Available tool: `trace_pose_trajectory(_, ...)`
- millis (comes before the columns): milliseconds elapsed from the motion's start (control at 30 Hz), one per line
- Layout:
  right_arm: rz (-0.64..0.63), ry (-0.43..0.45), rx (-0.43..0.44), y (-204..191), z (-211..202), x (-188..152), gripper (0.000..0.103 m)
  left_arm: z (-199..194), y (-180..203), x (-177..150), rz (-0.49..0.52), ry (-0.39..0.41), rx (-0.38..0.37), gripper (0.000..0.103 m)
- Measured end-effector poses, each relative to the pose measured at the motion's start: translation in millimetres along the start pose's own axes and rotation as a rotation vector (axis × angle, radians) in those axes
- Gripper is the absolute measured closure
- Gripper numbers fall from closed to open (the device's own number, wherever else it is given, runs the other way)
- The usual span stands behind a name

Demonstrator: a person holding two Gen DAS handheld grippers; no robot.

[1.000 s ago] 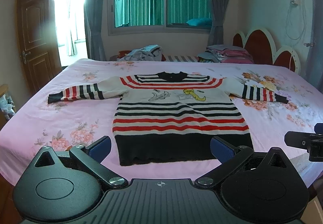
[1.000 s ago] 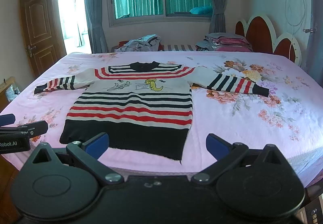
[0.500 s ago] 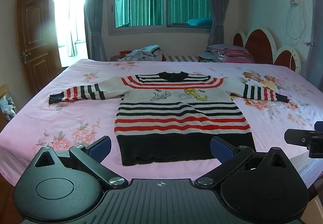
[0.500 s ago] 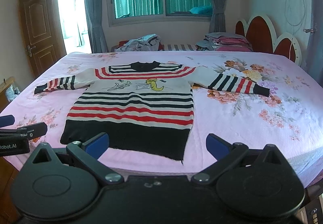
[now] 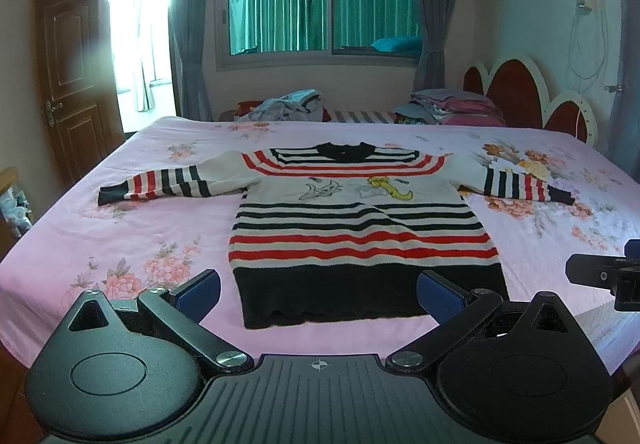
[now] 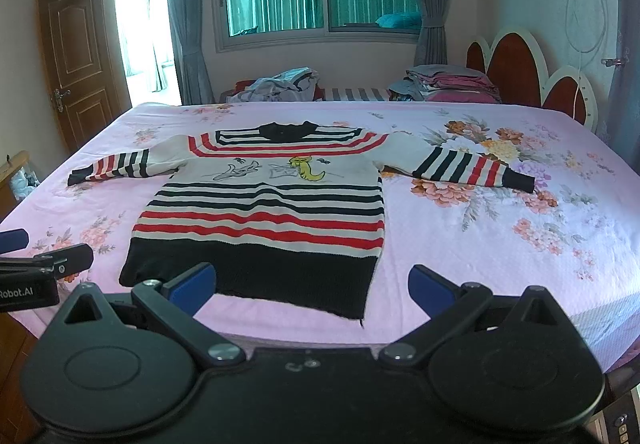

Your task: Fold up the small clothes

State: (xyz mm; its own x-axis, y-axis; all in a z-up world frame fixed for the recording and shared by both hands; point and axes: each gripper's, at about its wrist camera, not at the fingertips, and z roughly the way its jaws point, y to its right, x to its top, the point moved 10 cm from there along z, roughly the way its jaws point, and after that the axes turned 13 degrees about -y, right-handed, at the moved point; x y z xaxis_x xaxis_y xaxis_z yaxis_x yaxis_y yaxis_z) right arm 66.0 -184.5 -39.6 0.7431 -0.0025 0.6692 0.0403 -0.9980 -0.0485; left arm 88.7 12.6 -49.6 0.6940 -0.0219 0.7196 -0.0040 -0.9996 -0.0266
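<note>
Pink floral bed, striped sweater flat at centre. Soft, limp knit; best pinched at sleeve cuffs. Left gripper, right gripper: both spread wide, empty.

A wide bed under a pink floral sheet fills the room. Behind it, a window with green curtains sits between grey drapes. Left of the bed a brown wooden door stands beside a bright doorway. At the bed's right stands a red scalloped headboard.
</note>
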Motion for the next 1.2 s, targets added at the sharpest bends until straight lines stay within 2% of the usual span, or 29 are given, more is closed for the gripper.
trace_pose_trajectory(1200,0.001,-0.003,0.003,-1.5,2.0,-0.3,0.0,3.3,-4.5,-2.9,-0.01,-0.001,0.01,0.0)
